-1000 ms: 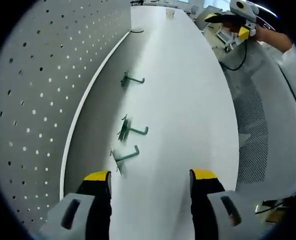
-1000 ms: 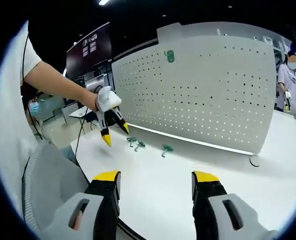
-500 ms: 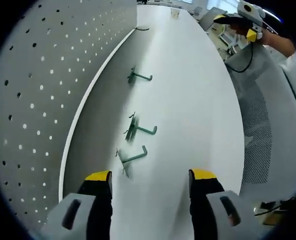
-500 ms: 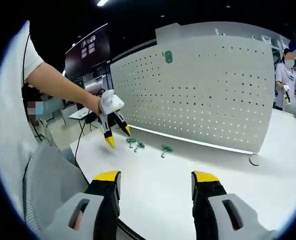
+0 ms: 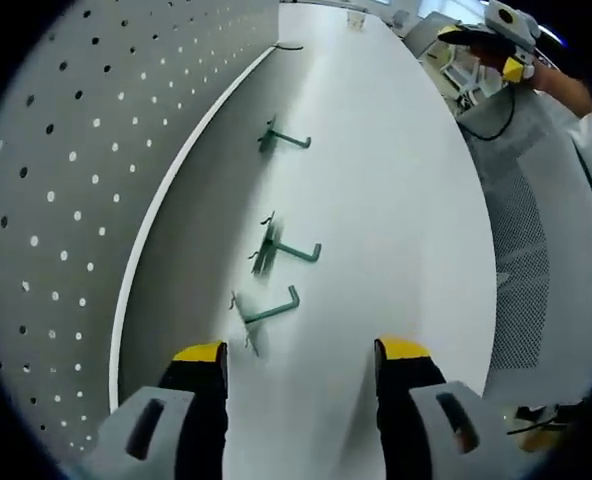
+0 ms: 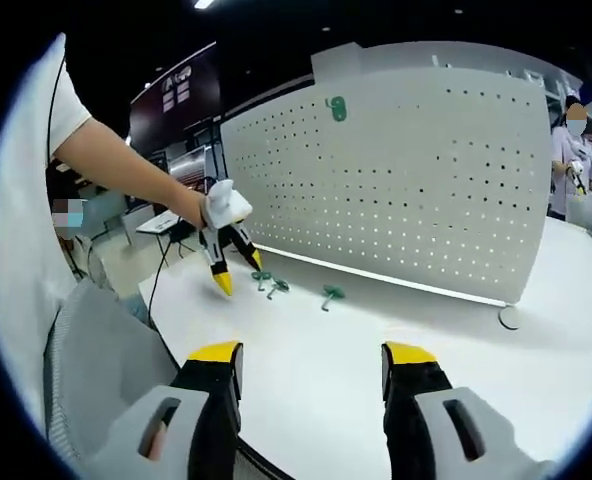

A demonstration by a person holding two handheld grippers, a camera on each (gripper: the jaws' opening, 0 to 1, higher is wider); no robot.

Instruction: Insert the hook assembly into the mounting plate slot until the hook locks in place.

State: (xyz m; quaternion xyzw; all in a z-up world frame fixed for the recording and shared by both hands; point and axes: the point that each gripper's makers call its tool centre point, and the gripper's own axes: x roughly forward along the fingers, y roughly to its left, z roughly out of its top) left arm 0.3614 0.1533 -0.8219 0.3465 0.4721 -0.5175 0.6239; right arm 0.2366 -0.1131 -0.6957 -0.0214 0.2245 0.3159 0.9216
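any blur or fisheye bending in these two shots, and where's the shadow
Left gripper view: the middle hook looks slightly smeared, and the pegboard bows strongly with the fisheye. Right gripper view: sharp enough, with soft shade on the table at the pegboard's foot.

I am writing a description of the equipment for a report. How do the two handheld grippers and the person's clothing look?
Each gripper has two grey jaws with black inner faces and yellow tips. The left gripper, seen in the right gripper view, has a white body and a thin dark cable hanging from it. The right gripper also shows a white top. The person wears a white short sleeve.
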